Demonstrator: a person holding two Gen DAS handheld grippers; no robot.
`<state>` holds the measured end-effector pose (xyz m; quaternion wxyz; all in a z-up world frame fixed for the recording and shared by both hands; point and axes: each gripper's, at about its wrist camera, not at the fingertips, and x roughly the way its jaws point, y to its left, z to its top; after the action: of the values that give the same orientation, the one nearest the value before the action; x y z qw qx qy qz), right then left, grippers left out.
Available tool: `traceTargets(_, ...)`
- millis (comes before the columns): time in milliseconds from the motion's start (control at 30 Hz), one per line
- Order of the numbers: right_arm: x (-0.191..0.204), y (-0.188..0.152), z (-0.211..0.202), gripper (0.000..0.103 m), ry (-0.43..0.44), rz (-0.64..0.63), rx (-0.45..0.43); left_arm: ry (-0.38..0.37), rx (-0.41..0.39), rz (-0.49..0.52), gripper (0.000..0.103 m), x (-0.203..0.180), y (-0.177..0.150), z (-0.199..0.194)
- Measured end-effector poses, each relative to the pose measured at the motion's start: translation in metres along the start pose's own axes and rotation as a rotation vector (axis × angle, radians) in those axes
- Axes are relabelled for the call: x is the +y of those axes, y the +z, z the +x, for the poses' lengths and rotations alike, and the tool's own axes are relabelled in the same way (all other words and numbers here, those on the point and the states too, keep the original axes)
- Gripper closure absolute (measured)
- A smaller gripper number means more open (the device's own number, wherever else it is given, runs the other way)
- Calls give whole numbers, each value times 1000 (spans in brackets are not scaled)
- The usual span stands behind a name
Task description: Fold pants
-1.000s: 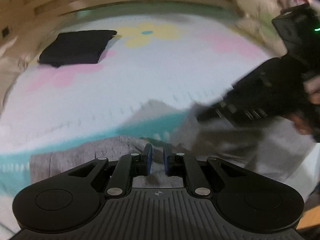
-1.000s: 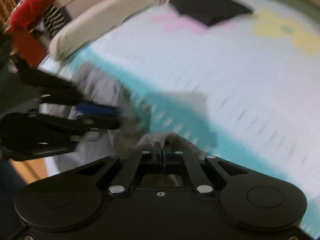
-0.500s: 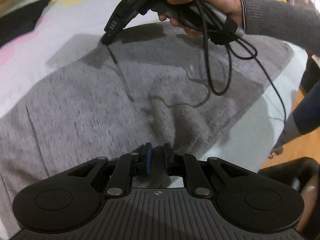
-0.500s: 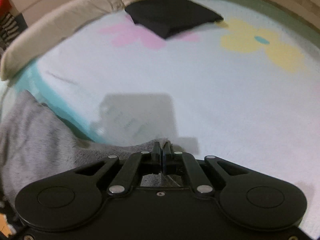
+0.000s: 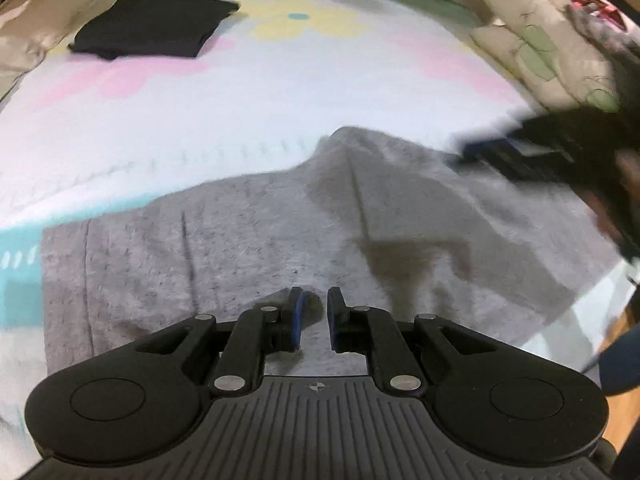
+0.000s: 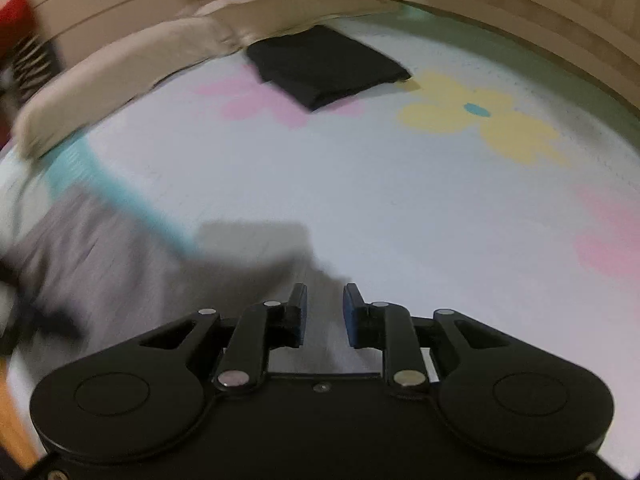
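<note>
Grey pants [image 5: 248, 232] lie spread on the flowered bed sheet [image 5: 240, 104], with a raised fold peak at the far edge. My left gripper [image 5: 314, 312] hovers over the near part of the pants, jaws slightly apart and empty. My right gripper [image 6: 324, 312] is open and empty, over the far right corner of the pants [image 6: 120, 264], which look blurred in the right wrist view. The right gripper also shows in the left wrist view [image 5: 560, 152] as a dark blur at the right.
A folded black garment [image 5: 152, 26] lies at the far left of the bed; it also shows in the right wrist view [image 6: 324, 64]. Pillows [image 5: 532, 52] line the right side. A beige bolster [image 6: 120, 72] runs along the far left edge. Wooden floor [image 5: 624, 320] lies beyond the bed's edge.
My right gripper has opened and let go of the pants' corner, which now lies on the bed. My left gripper has tilted back up over the spread pants.
</note>
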<state>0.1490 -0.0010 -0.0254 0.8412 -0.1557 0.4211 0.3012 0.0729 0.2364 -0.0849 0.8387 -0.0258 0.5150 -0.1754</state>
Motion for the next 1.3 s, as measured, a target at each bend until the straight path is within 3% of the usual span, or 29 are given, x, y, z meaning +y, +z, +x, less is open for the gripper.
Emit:
traceTargets(167, 27, -81, -45, 71, 28, -128, 69, 78, 76, 49, 91, -1, -8, 18)
traceTargets(233, 41, -112, -57, 71, 18, -190, 84, 75, 78, 17, 91, 0, -6, 19)
traceTargets(367, 63, -142, -70, 71, 19, -265, 75, 55, 91, -58, 91, 11, -2, 20)
traceTargets(767, 90, -167, -65, 69, -57, -482, 15, 65, 100, -52, 91, 11, -2, 21)
traceTargets(833, 93, -170, -64, 78, -69, -505, 6, 62, 98, -47, 91, 12, -3, 18)
traceTargets(867, 93, -170, -63, 96, -71, -517, 11, 59, 95, -44, 91, 13, -3, 18)
traceTargets(1133, 76, -171, -89, 96, 33, -499, 45, 72, 81, -4, 91, 8, -6, 14)
traceTargets(1233, 81, -179, -73, 93, 10, -514, 75, 157, 54, 81, 91, -12, -5, 8)
traceTargets(1300, 79, -176, -78, 82, 32, -458, 66, 210, 21, 143, 91, -32, -4, 3)
